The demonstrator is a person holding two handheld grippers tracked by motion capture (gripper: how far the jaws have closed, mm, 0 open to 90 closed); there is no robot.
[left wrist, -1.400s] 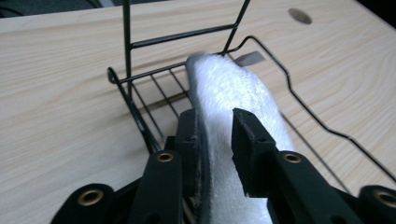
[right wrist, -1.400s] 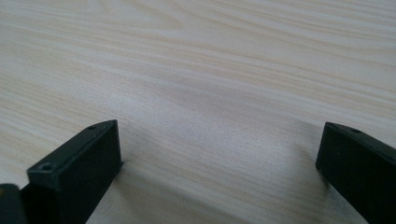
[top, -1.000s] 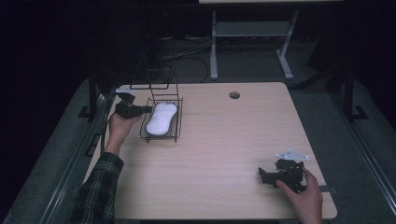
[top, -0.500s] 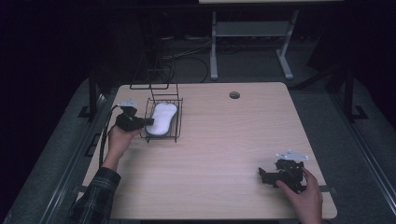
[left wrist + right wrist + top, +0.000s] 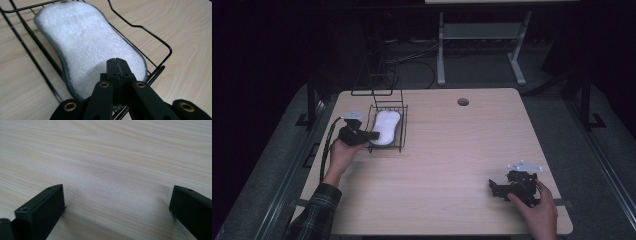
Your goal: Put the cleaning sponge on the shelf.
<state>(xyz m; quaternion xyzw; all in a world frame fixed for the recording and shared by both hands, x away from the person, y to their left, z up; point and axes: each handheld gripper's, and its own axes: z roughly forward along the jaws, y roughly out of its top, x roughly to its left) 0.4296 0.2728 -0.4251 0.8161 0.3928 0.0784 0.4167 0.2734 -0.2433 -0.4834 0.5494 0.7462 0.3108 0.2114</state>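
Note:
A white fluffy oval pad (image 5: 384, 126) lies in a black wire basket (image 5: 402, 131) on the left of the wooden table (image 5: 452, 150). My left gripper (image 5: 374, 135) is at the basket's near-left end. In the left gripper view its jaws are pressed together over the near end of the pad (image 5: 85, 45), inside the basket's rim (image 5: 150, 32); the left gripper (image 5: 117, 62) has nothing visible between its jaws. My right gripper (image 5: 493, 187) rests low at the table's near right, pointing left. The right gripper (image 5: 117, 195) is open over bare wood.
A tall black wire frame (image 5: 377, 75) rises behind the basket at the table's far-left edge. A round cable hole (image 5: 463, 102) sits near the far edge. A grey metal stand (image 5: 477, 45) is on the floor beyond the table.
My left gripper has moved from the basket's far-left side toward the person, to its near-left end over the pad. The right gripper has stayed put.

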